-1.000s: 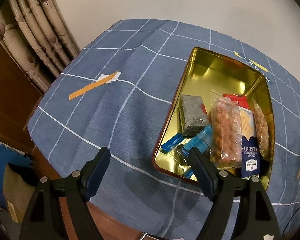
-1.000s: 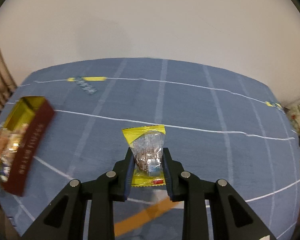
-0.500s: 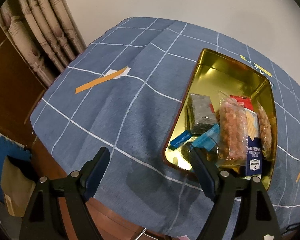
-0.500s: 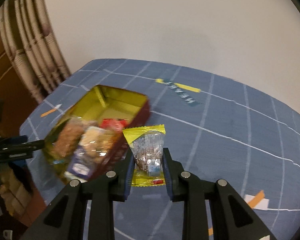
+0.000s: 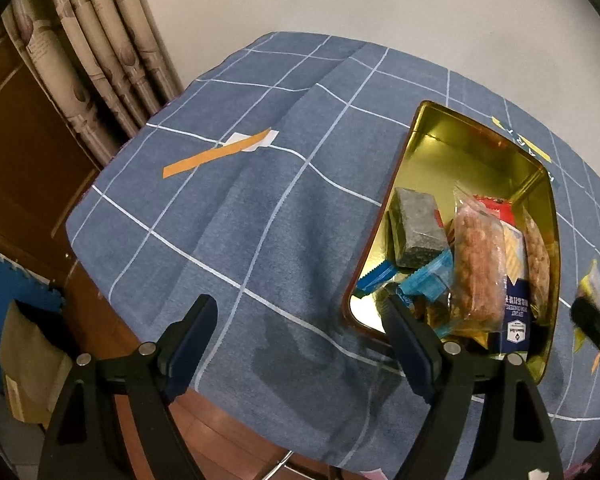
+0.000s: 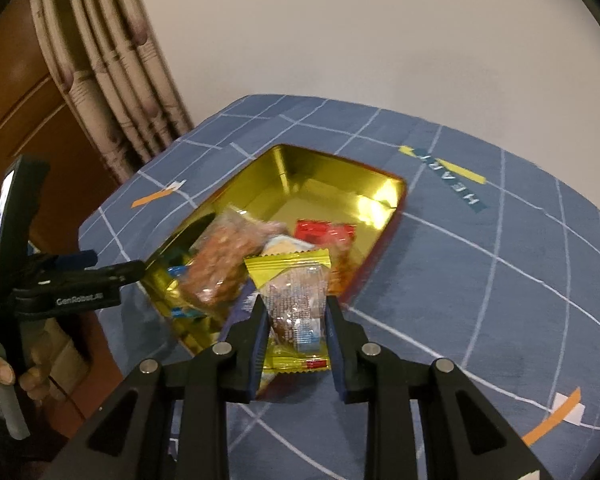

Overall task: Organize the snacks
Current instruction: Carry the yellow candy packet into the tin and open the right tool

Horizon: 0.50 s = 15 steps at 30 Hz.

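A gold-lined tin (image 5: 440, 160) (image 6: 332, 184) with a dark red outside lies on the blue checked tablecloth. It holds a grey packet (image 5: 416, 224), a bag of nuts (image 5: 478, 264) (image 6: 224, 256), blue wafers (image 5: 424, 276) and a red packet (image 6: 324, 232). My right gripper (image 6: 296, 308) is shut on a yellow-edged clear snack packet (image 6: 296, 280), held over the tin's near end. It also shows at the left wrist view's right edge (image 5: 592, 312). My left gripper (image 5: 296, 304) hovers over the cloth left of the tin, its jaws opening with nothing between them.
Orange and white tape strips (image 5: 216, 154) (image 6: 552, 420) are stuck on the cloth, and a yellow label (image 6: 448, 176) lies beyond the tin. Curtains (image 5: 100, 52) and a wooden door stand at the left. The table edge (image 5: 112, 320) is close below my left gripper. A hand (image 6: 4, 372) holds the left tool.
My right gripper has swung left with the yellow packet, from bare cloth to above the tin. The left gripper stayed nearly in place, and the right one has entered its view.
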Available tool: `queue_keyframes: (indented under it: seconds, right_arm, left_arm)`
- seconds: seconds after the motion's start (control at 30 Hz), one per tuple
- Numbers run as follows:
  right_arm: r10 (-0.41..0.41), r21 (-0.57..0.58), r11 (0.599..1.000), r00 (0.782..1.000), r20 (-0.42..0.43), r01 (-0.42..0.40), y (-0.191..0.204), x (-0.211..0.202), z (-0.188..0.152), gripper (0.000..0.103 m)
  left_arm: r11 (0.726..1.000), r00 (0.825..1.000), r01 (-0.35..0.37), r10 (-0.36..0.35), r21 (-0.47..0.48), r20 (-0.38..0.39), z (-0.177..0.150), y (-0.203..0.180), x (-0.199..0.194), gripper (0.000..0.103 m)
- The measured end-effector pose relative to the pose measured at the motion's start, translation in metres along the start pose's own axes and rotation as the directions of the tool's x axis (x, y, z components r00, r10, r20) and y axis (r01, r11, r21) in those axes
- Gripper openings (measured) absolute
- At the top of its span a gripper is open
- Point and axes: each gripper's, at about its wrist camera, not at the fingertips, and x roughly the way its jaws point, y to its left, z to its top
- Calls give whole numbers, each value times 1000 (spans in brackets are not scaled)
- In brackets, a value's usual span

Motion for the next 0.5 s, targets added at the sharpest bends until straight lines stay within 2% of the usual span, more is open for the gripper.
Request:
queue_keyframes:
  seconds: [0.23, 0.5]
  right_arm:
    - [51, -26, 998, 998, -32, -52, 21, 18, 0, 27]
    - [43, -40, 998, 998, -48, -45, 29, 32, 4, 27]
  left_arm:
    - [1000, 1000, 6, -6, -7, 3, 0, 1, -1, 84]
    - [1000, 1000, 8, -8, -17, 2, 1, 2, -1, 84]
